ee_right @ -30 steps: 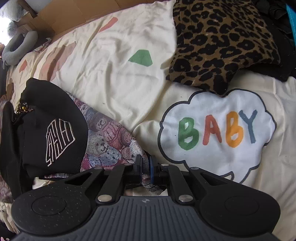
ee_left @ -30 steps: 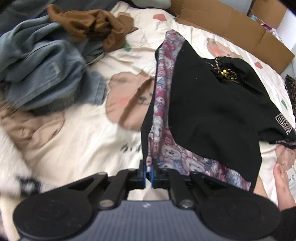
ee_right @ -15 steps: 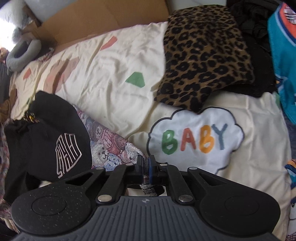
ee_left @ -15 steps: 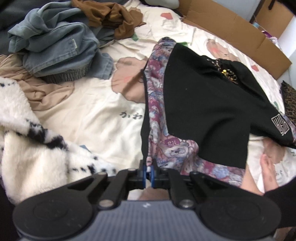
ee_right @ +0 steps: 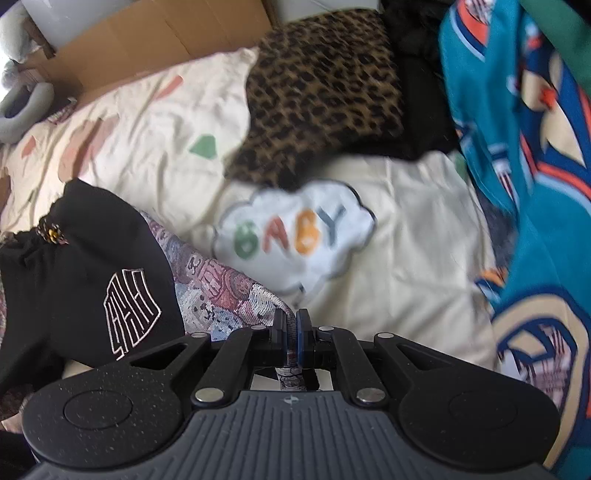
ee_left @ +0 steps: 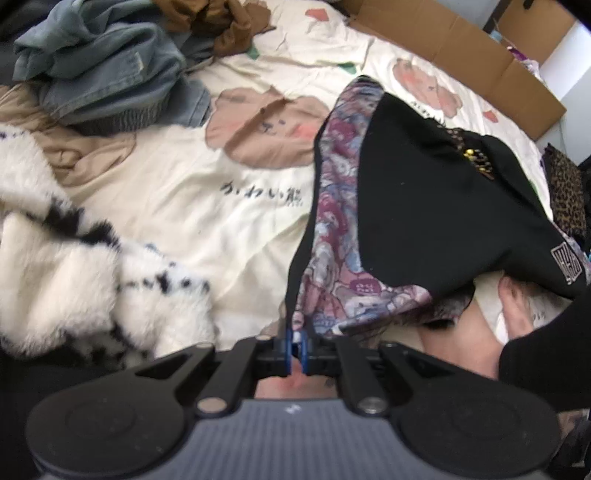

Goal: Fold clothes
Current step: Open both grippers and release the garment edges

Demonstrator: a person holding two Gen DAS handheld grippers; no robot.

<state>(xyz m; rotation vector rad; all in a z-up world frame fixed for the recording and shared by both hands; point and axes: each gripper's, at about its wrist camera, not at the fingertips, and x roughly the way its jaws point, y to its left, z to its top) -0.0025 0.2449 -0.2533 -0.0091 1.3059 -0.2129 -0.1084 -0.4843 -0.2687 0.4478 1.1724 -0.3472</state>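
The left claw (ee_left: 296, 341) is pinching the patterned hem of the black garment (ee_left: 424, 206), and the right claw (ee_right: 291, 328) is clamping another corner of that hem. The garment is hanging between them, draping onto the bed (ee_left: 229, 221), beside jeans (ee_left: 110, 74) and a leopard cushion (ee_right: 325, 92).

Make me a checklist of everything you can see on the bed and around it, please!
Surface: cream bedspread with bear prints and a BABY cloud patch.
Job's things: black garment with bear-print lining, lifted at two corners.
Clutter: jeans, brown top, fluffy white blanket, leopard-print piece, teal jersey.
Grippers: left gripper and right gripper, fingers shut on the lining.
Cables: nothing seen.
Surroundings: cardboard along the bed's far edge; a bare foot.
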